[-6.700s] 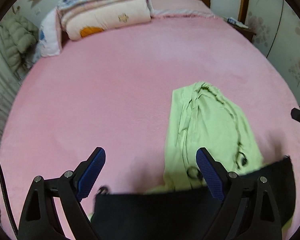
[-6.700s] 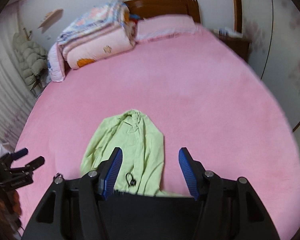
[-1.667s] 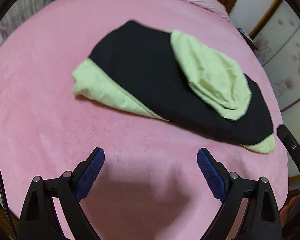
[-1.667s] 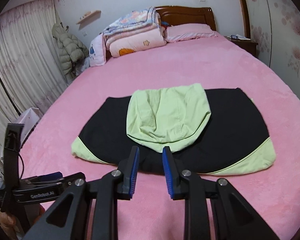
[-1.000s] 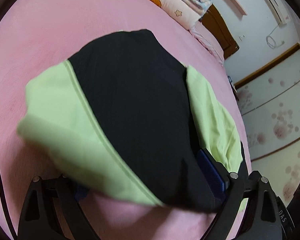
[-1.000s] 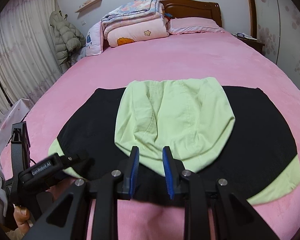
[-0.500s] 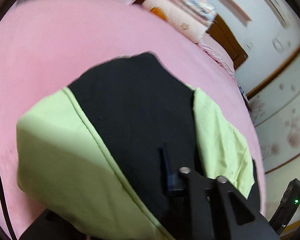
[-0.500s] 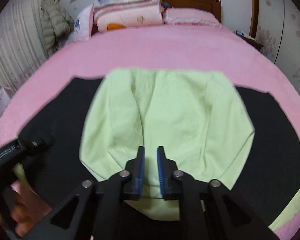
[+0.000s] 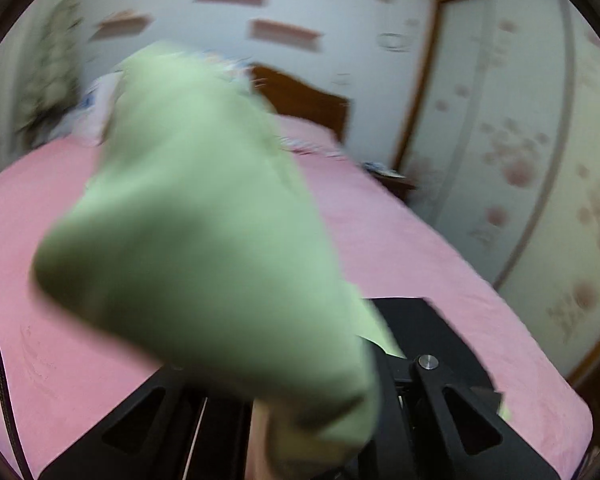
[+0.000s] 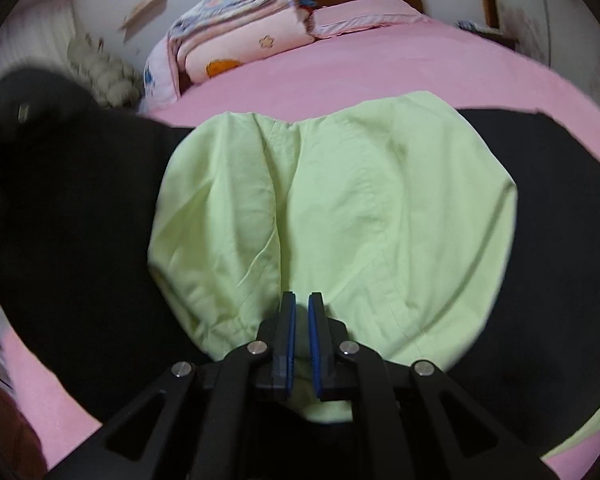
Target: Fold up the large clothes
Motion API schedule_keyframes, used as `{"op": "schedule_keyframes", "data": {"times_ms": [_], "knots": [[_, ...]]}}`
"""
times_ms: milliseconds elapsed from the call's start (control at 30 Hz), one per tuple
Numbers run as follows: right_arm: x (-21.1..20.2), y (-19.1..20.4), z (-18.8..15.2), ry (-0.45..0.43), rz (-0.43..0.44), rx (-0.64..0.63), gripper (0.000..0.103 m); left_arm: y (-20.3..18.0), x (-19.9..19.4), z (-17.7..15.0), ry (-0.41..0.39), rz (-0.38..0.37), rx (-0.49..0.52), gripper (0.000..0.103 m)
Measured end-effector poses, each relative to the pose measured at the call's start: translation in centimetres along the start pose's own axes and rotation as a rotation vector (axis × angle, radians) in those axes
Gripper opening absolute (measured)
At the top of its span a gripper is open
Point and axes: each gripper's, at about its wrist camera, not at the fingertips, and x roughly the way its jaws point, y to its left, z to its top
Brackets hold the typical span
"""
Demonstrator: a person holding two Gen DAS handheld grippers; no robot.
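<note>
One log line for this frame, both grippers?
left gripper: shut on green sleeve end, lifted | right gripper: shut on green hood | bed

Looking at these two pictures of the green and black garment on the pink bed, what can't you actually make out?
- Left wrist view: the left gripper's tips are hidden under the blurred green sleeve end.
- Left wrist view: wall shelves are smeared by motion; their contents are unreadable.
- Right wrist view: the garment's black body is cut off by the frame edges.
- Right wrist view: the right gripper covers the hood edge beneath.

The left gripper has clamped the green sleeve and lifted it off the bed. The right gripper, jaws now nearly together, has dropped onto the hood.
</note>
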Motion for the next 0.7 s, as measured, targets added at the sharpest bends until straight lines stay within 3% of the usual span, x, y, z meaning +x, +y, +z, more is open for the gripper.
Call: {"op": "schedule_keyframes", "data": {"times_ms": [133, 267, 333, 500, 700], "knots": [[-3.4, -3.7, -0.6, -0.023, 0.080, 0.119, 0.006, -5.8, 1.7, -0.1, 0.018, -0.121, 0.131, 0.005], [-8.8, -8.5, -1.9, -0.072, 0.005, 0.176, 0.006, -10.7, 4.6, -2.2, 0.097, -0.213, 0.237, 0.005], [-11.1, -10.6, -2.6, -0.088, -0.072, 0.185, 0.006, -12.7, 6.8, -4.2, 0.182, -0.243, 0.279, 0.005], [-13.9, -14.1, -3.9, -0.085, -0.217, 0.193, 0.006, -15.1, 11.3, -8.9, 0.379, -0.212, 0.352, 0.006], [-14.2, -16.2, -4.8, -0.064, -0.243, 0.235, 0.006, -15.2, 12.3, -10.2, 0.412, -0.177, 0.409, 0.009]]}}
